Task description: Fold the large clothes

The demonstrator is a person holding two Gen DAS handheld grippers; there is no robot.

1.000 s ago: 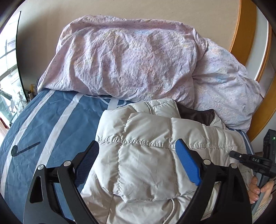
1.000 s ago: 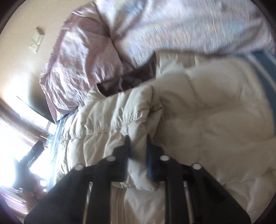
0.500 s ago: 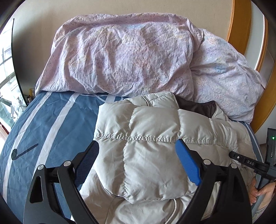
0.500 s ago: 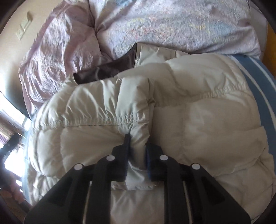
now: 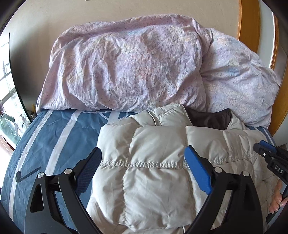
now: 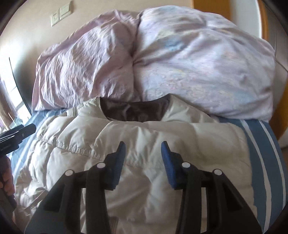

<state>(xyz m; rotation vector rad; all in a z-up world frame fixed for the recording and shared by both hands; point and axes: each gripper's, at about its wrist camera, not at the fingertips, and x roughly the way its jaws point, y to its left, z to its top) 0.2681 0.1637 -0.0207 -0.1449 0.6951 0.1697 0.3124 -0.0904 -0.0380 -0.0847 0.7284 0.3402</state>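
A cream quilted puffer jacket [image 5: 153, 162] lies folded on a blue bedspread with white stripes [image 5: 54, 140]. Its dark lining [image 5: 208, 118] shows at the collar, toward the pillows. My left gripper [image 5: 143, 158] hovers over the jacket's left part, wide open, with nothing between its pads. In the right wrist view the same jacket [image 6: 144, 140] fills the middle, collar lining [image 6: 133, 109] at the back. My right gripper [image 6: 143, 147] is above it, its jaws opening, and no fabric sits between them. The right gripper's tip [image 5: 270, 154] shows at the left view's right edge.
Two crumpled lilac pillows [image 5: 129, 64] [image 5: 239, 86] are piled against the beige wall behind the jacket. A wooden bed frame [image 5: 248, 19] curves along the right. A window [image 5: 5, 93] lies at the far left. A wall switch plate [image 6: 60, 14] sits above the pillows.
My right gripper let go of the jacket fold it was pinching, opened, rose and rolled upright. The left gripper drifted slightly toward the jacket, staying open.
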